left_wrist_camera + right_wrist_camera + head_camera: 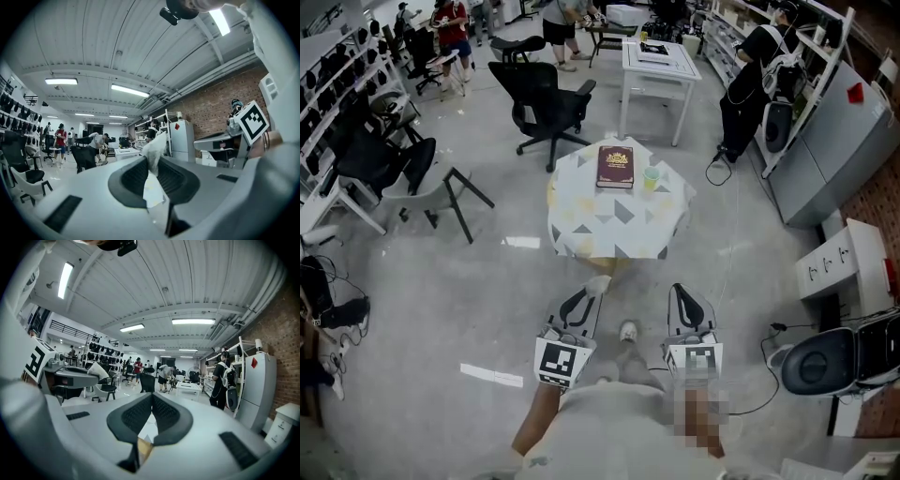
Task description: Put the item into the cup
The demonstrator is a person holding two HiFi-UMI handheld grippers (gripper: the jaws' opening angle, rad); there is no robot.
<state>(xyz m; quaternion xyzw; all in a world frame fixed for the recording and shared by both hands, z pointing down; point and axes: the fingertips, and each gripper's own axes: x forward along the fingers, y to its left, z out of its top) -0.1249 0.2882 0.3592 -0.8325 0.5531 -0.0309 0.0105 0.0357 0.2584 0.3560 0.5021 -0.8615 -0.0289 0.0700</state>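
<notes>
A small green cup (651, 178) stands on a round table (581, 230) with a patterned cloth, next to a dark red book (616, 166). My left gripper (592, 294) is low and well short of the table, shut on a crumpled white item (599, 282). In the left gripper view the white item (154, 146) sticks up between the dark pads of that gripper (151, 165). Beside it at the same height, my right gripper (678, 291) is shut with nothing in it; in its own view that gripper (152, 401) shows its pads meeting.
Black office chairs (546, 105) and a grey chair (427, 192) stand left of and behind the table. A white table (659, 64) is further back, and shelving (797, 84) and cabinets (848, 262) are at the right. People move about at the back.
</notes>
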